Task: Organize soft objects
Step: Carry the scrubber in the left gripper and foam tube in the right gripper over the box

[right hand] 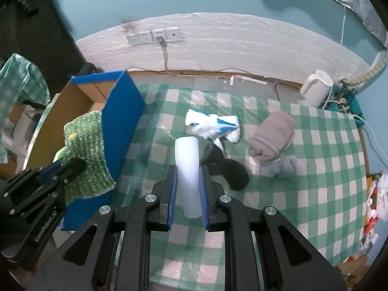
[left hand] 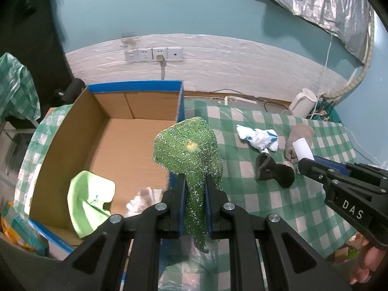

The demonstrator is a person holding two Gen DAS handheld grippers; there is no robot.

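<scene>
Across the checked table (right hand: 303,145) I see the open box (left hand: 135,140) at the left, a lime cloth (left hand: 89,201) lying inside it. Right of the box lie a beige cloth (right hand: 274,135), a white-and-blue cloth (right hand: 213,126), a black sock (right hand: 225,167) and a grey cloth (right hand: 281,167). My left tongs (left hand: 195,186) are clamped on a green glittery scrubber (left hand: 189,145), held up at the box's right wall. My right tongs (right hand: 188,181) are closed tight on a white roll (right hand: 186,165), raised above the table near the sock. A white kettle (right hand: 315,87) stands far right.
</scene>
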